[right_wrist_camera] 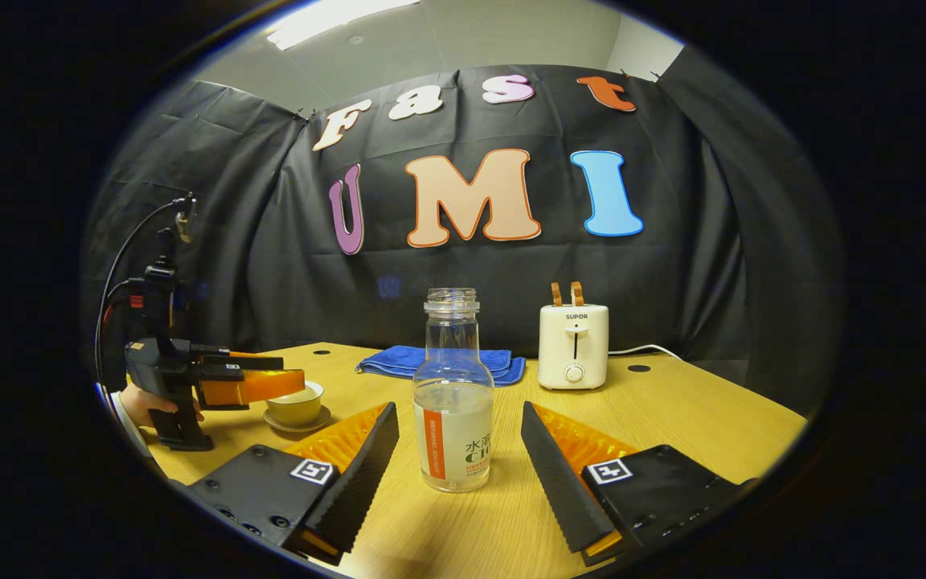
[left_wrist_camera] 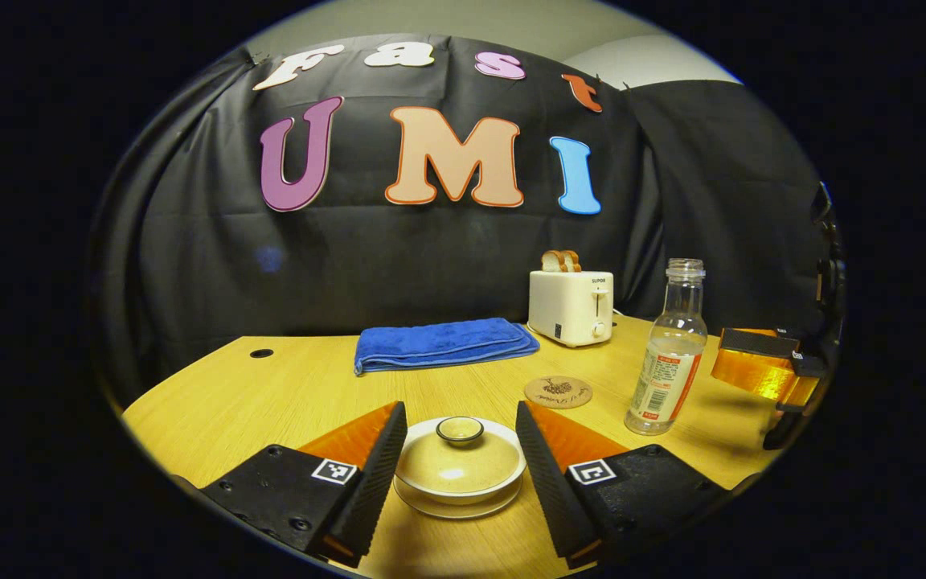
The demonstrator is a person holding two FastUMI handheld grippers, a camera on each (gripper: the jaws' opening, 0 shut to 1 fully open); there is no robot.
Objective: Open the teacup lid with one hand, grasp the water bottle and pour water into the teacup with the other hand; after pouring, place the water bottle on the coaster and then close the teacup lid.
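Note:
A cream teacup (left_wrist_camera: pixel 460 470) with its knobbed lid (left_wrist_camera: pixel 460 431) on stands on a saucer between the fingers of my left gripper (left_wrist_camera: pixel 455 466), which is open around it without touching. The round cork coaster (left_wrist_camera: pixel 558 392) lies just beyond. A clear, uncapped water bottle (left_wrist_camera: pixel 668 350) with some water stands upright to the right. In the right gripper view the water bottle (right_wrist_camera: pixel 452 394) stands between the spread fingers of my right gripper (right_wrist_camera: pixel 456 474), open. The teacup (right_wrist_camera: pixel 296 404) and left gripper (right_wrist_camera: pixel 262 384) show at the far left.
A folded blue towel (left_wrist_camera: pixel 443 343) lies at the back of the wooden table (left_wrist_camera: pixel 270 386). A cream toaster (left_wrist_camera: pixel 571 307) with bread slices stands behind the coaster. A hand (right_wrist_camera: pixel 137 406) holds the left gripper at the table's left edge.

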